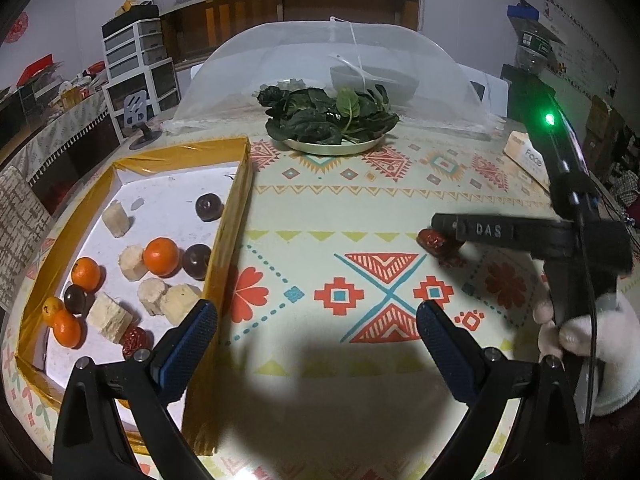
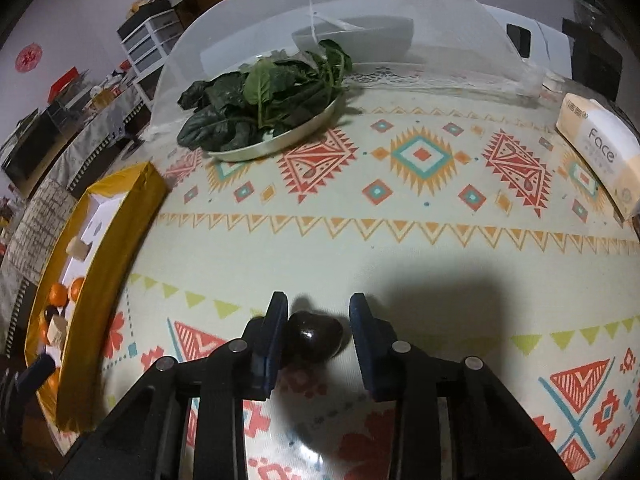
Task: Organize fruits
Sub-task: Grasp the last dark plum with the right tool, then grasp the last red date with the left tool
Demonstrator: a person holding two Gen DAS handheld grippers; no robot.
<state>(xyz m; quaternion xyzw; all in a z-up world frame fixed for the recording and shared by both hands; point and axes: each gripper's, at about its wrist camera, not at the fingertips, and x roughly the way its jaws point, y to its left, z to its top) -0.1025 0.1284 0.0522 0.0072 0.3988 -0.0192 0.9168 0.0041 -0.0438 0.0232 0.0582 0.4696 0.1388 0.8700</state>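
Note:
A yellow-rimmed tray (image 1: 236,200) on the left holds oranges (image 1: 161,255), dark round fruits (image 1: 209,207), pale cut chunks (image 1: 116,220) and a red date (image 1: 134,339). My left gripper (image 1: 316,332) is open and empty above the tablecloth beside the tray. My right gripper (image 2: 318,320) is open, its fingers straddling a dark red fruit (image 2: 314,338) on the table; the left finger touches it, the right is apart. In the left wrist view the right gripper (image 1: 472,232) sits over that reddish fruit (image 1: 434,240). The tray shows in the right wrist view too (image 2: 116,248).
A metal plate of leafy greens (image 1: 332,120) stands at the back, with a mesh food cover (image 1: 332,60) behind it. A tissue pack (image 2: 600,152) lies at the right edge. Drawers and clutter stand off the table at left.

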